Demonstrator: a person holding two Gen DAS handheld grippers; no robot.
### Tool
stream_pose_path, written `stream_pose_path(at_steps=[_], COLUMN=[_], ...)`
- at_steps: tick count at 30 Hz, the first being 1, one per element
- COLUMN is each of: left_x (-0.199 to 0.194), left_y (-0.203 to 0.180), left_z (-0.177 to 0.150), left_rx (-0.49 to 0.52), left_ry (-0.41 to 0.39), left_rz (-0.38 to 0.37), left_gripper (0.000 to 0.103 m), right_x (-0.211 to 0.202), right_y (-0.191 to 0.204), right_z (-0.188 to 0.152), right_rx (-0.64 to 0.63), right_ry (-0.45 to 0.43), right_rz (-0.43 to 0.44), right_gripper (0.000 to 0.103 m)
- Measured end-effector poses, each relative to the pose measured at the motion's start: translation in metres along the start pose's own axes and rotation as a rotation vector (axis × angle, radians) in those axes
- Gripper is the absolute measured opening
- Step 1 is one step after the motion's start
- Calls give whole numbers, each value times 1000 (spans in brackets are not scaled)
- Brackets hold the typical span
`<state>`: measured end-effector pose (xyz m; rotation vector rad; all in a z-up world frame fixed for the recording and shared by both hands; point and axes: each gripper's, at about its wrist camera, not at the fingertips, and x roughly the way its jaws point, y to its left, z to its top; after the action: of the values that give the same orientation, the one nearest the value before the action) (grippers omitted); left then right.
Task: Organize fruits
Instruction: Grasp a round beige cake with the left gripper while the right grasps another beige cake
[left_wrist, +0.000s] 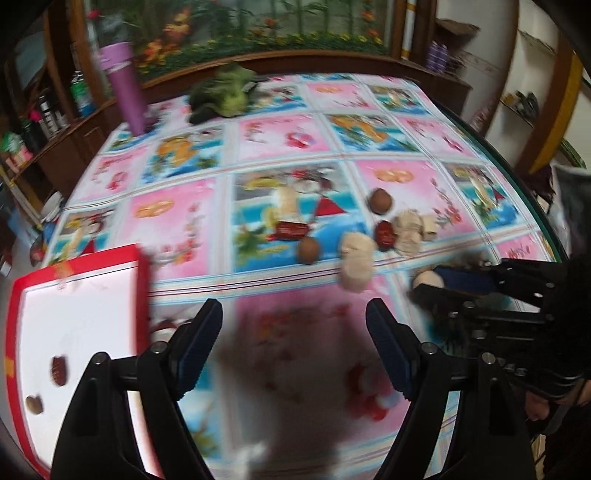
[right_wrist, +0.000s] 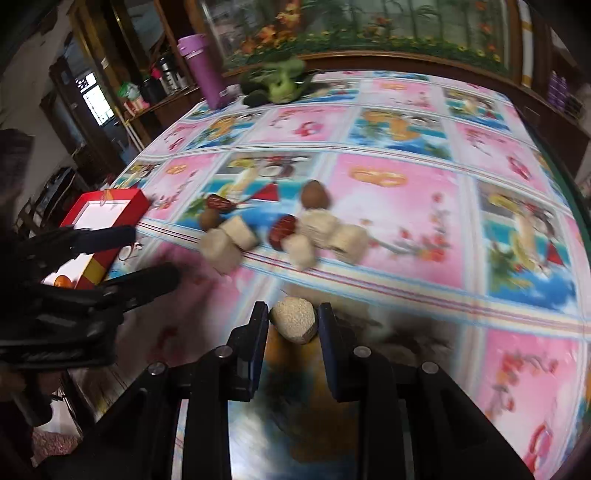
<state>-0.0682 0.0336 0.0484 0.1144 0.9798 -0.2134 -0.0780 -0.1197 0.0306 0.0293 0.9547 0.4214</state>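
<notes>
My right gripper (right_wrist: 292, 310) is shut on a beige, grainy sweet block (right_wrist: 293, 321) just above the patterned tablecloth; the left wrist view shows it at the right (left_wrist: 424, 282). My left gripper (left_wrist: 293, 308) hangs open over bare cloth with nothing between its fingers. Beside it at the left stands a red box (left_wrist: 142, 280) with a white inside, holding a red date (left_wrist: 59, 370) and a brown round fruit (left_wrist: 35, 404). Mid-table lies a loose pile: red dates (left_wrist: 291, 230), brown fruits (left_wrist: 380, 201) and beige blocks (left_wrist: 356, 264).
A purple flask (left_wrist: 123, 88) and a green leafy vegetable (left_wrist: 221, 94) stand at the table's far side. The table's rounded edge (left_wrist: 517, 192) runs down the right. Wooden shelves with bottles line the left wall.
</notes>
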Motion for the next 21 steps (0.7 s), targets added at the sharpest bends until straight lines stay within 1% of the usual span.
stream_pose_path(at_steps=[4,7,9,10,13,16,18,19,20,21], left_x=[20,28,31,32,38,43,46,47,48,48], left_y=[-12,-17,-19,-20,-22,-23,-25,-25,-24,-23], left_z=[7,10,12,12,14,18,20,20,20,20], left_rx=[-5,-11,-9,-8,1,-12,0,-1,-7,-9], left_ry=[30,36,39,41,50,51,44,45,50,44], left_rz=[-41,-50,-52,-55,-58,-74,-68,-66,-77,-82], left_gripper=[80,80,71,64,58,50,48,39,33,32], right_x=[-6,-5,-1,0,0,0,0,0,0,0], right_y=[-7,-9,-10,-10,-10,-10,-9,-9,-9,-8], right_z=[-6,-5,-5,-6,-6,-6,-5,-5,-5,-5], right_rx=[21,36,50,52,51,48,51,50,51,55], right_ry=[1,3,9,9,5,6,9,9,10,11], right_rz=[5,21,26,28,31,29,24,21,18,15], right_gripper=[27,27,27,27,27,27,27,27,27,27])
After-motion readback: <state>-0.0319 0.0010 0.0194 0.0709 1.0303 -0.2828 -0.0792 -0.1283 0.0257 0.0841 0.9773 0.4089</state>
